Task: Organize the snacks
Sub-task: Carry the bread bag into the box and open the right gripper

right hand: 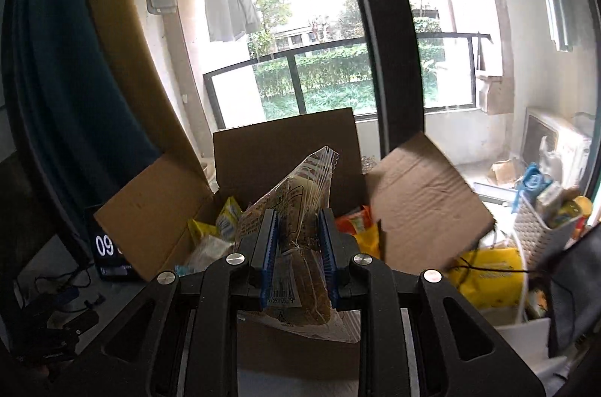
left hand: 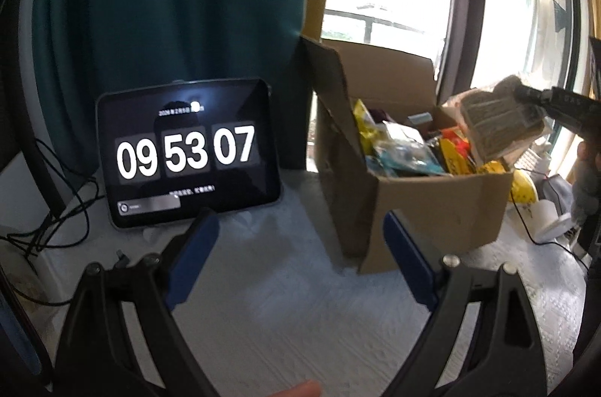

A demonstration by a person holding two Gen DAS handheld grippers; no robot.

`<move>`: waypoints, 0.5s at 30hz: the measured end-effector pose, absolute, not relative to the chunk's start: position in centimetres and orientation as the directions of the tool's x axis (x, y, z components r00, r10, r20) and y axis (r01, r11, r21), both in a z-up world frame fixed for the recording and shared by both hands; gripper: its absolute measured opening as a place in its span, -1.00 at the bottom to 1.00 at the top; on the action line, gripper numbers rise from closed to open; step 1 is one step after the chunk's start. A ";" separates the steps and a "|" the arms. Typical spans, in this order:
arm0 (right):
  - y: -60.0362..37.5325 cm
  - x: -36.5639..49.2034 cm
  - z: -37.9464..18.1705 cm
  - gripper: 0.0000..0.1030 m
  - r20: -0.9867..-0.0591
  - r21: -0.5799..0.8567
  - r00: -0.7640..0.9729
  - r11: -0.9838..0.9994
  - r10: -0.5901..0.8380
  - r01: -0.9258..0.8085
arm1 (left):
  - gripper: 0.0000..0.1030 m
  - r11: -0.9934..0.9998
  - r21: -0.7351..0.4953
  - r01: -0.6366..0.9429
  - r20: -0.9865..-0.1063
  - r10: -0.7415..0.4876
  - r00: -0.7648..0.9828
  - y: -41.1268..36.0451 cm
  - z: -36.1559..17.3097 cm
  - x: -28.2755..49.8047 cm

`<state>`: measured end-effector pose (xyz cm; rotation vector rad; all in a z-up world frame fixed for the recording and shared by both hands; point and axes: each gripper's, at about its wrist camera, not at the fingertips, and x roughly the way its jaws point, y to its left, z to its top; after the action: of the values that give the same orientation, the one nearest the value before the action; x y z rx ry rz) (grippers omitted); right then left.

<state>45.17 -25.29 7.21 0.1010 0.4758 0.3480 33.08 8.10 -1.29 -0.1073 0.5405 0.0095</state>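
Nearest, the right gripper [right hand: 298,239] has its fingers clamped on a clear snack packet [right hand: 296,209] above the open cardboard box [left hand: 432,205]: light, crinkly, slippery, best pinched mid-body. The left gripper [left hand: 300,239] hangs wide, empty.

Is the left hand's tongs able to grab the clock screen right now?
Probably yes. The left tongs are open and empty, and only bare tabletop lies between them and the clock screen.
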 end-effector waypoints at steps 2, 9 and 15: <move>-24.9 46.3 6.6 -0.54 -0.440 0.184 0.824 0.934 0.357 -0.307 | 0.76 0.994 -0.097 -0.046 -0.512 -0.010 0.859 8.3 -1.3 33.5; -24.1 48.6 4.3 -0.54 -0.477 0.229 0.784 0.918 0.396 -0.324 | 0.76 0.996 -0.073 -0.059 -0.496 0.015 0.868 8.4 -0.9 35.6; -24.0 49.6 2.6 -0.54 -0.505 0.257 0.758 0.910 0.413 -0.325 | 0.76 0.996 -0.059 -0.062 -0.478 0.027 0.878 8.0 -0.1 37.3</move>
<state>49.61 -24.03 2.60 0.1575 0.5854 0.4033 37.28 7.98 -0.08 -0.0733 0.4975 0.0465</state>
